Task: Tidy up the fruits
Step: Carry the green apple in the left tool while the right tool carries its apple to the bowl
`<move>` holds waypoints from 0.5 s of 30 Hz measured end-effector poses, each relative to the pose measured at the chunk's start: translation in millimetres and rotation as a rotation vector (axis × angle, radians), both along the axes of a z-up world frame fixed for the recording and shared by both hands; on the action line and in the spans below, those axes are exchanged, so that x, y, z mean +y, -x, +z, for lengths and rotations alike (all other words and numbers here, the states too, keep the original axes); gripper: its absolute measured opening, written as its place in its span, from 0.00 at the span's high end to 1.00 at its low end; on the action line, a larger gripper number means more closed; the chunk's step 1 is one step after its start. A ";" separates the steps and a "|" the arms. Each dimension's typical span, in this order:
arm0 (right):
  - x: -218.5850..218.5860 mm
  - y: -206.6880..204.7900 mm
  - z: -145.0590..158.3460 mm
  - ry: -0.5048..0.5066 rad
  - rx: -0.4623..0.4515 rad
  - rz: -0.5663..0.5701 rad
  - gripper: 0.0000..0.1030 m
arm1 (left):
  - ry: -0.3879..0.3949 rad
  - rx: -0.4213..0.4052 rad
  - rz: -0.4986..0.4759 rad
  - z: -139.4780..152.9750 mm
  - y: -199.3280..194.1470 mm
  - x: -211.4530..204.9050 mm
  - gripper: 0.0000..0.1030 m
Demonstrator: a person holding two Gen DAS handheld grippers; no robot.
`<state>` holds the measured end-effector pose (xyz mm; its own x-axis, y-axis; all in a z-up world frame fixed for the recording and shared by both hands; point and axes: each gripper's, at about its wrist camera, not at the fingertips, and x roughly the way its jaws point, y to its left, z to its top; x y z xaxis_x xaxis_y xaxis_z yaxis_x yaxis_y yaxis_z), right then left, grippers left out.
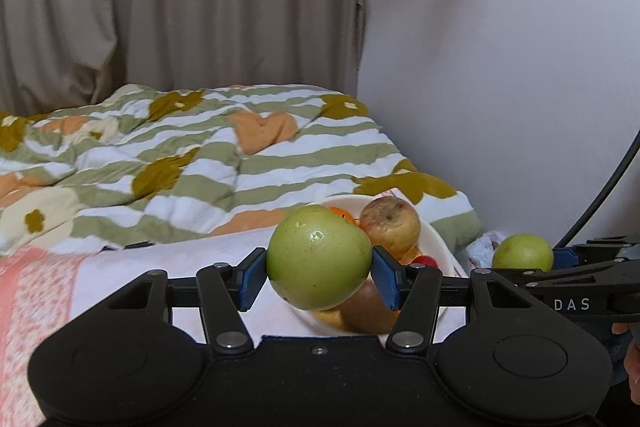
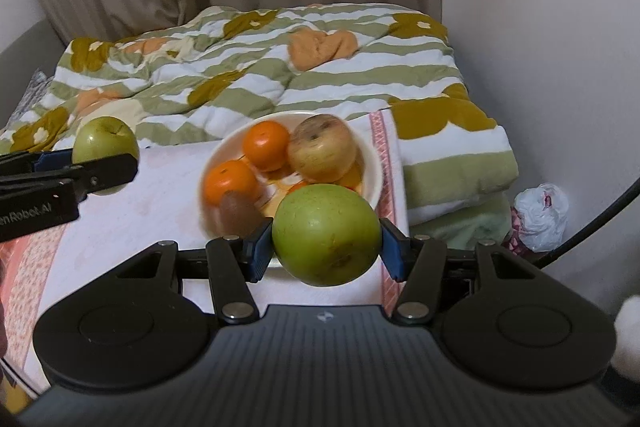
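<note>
Claws each clamp green apple: left claw (image 1: 319,273), right claw (image 2: 326,242); oranges (image 2: 267,145) clear only right view.

Left gripper (image 1: 319,273) sits low in the middle of the frame, its blue pads (image 1: 253,279) clamped on both sides of a green apple (image 1: 319,257), which is held up in front of a white bowl (image 1: 436,239). Behind the apple in the bowl there's a brownish apple (image 1: 390,225), a bit of orange fruit (image 1: 343,215) and something small and red (image 1: 425,261). Over at the right edge the right gripper (image 1: 560,267) pokes in with a second green apple (image 1: 522,253) at its tip, and a striped floral blanket (image 1: 192,163) fills the left and middle.
</note>
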<state>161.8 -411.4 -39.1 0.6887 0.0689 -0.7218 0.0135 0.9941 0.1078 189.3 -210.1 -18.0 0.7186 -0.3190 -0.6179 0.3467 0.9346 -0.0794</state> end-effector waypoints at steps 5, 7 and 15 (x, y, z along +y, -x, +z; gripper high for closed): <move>-15.0 -21.5 -8.7 -0.020 0.017 -0.038 0.32 | -0.029 0.028 -0.065 -17.9 -27.8 -26.6 0.41; -18.3 -30.2 -13.7 -0.021 0.027 -0.051 0.32 | -0.043 0.036 -0.092 -25.3 -36.9 -34.9 0.41; -31.3 -51.6 -31.1 -0.044 0.064 -0.098 0.32 | -0.127 0.059 -0.195 -52.6 -61.9 -64.7 0.41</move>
